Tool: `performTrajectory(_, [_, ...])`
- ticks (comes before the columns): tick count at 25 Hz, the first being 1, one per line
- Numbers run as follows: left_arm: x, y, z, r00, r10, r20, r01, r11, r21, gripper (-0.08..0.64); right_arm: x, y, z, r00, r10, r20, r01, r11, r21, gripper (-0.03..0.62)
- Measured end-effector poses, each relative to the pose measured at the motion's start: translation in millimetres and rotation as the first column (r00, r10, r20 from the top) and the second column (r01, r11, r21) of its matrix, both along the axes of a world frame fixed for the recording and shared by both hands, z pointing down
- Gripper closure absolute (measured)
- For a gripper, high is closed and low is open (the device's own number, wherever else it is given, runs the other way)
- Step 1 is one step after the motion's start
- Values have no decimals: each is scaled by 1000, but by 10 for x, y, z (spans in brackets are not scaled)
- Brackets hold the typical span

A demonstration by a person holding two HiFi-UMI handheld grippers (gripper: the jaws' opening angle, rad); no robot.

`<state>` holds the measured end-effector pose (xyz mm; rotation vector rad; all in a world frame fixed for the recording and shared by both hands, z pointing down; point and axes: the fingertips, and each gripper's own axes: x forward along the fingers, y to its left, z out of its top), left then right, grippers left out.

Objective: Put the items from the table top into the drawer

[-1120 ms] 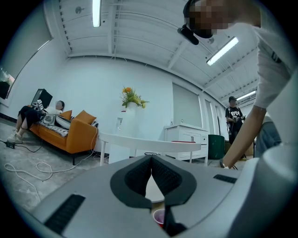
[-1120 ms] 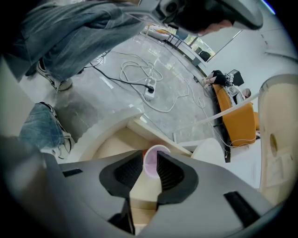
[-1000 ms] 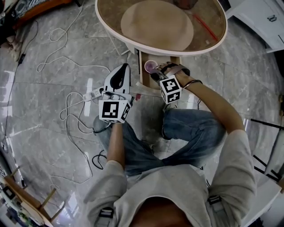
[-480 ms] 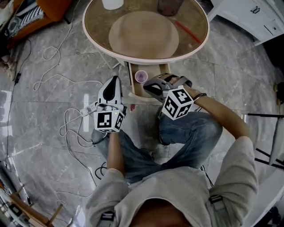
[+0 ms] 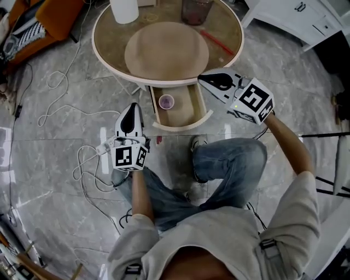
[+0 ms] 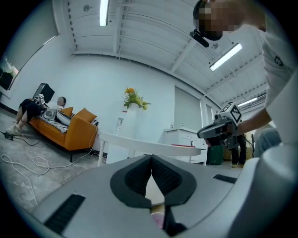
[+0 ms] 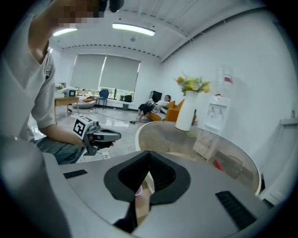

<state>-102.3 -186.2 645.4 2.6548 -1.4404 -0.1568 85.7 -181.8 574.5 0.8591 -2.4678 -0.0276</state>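
Under the round glass-topped table (image 5: 109, 49) the wooden drawer (image 5: 186, 117) stands pulled out, with a small purple cup (image 5: 165, 101) inside at its left. On the table top are a white jug (image 5: 124, 10), a dark glass (image 5: 196, 11) and a red stick (image 5: 217, 42). My right gripper (image 5: 202, 79) hangs shut and empty above the drawer's right side, by the table's rim; its pads meet in the right gripper view (image 7: 149, 155). My left gripper (image 5: 133, 106) is held level left of the drawer, shut with nothing in it (image 6: 151, 160).
A round wooden disc (image 5: 167, 52) lies on the middle of the table. A white power strip (image 5: 104, 146) and loose cables lie on the floor to the left. An orange sofa (image 5: 49, 16) and a white cabinet (image 5: 295, 16) stand further off. My knee (image 5: 229, 158) is below the drawer.
My right gripper came up out of the drawer, shut, and moved up and to the right, leaving the purple cup inside. The left gripper stayed where it was.
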Motion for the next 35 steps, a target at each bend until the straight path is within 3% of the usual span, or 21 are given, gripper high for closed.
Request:
performTrajectory(6, [1,3,-8,1000,0,-7,0,1000,-2,544,808,-618,-75,972,230,55,-224,971,-87,568])
performTrajectory(12, [-26,6,-39,1000,-11,-12,11,1000,2,544,1340,-1049,40,935,349,-58,-354,927,-128,566])
performTrajectory(20, [-75,-1,-51,999,-28,-16,28,1000,13,545,1546,-1308,273,931,318,-180,-355,905,-234,428])
performTrajectory(28, [-79,-21,-40,999,-30,-18,31,999,13,544,1610,-1333,416,929,299,-220,-357,880,-312,489])
performTrajectory(35, [-75,-40,-28,999,-30,-22,30,1000,9,544,1576,-1336,428,931,282,-233,-347,882,-317,523])
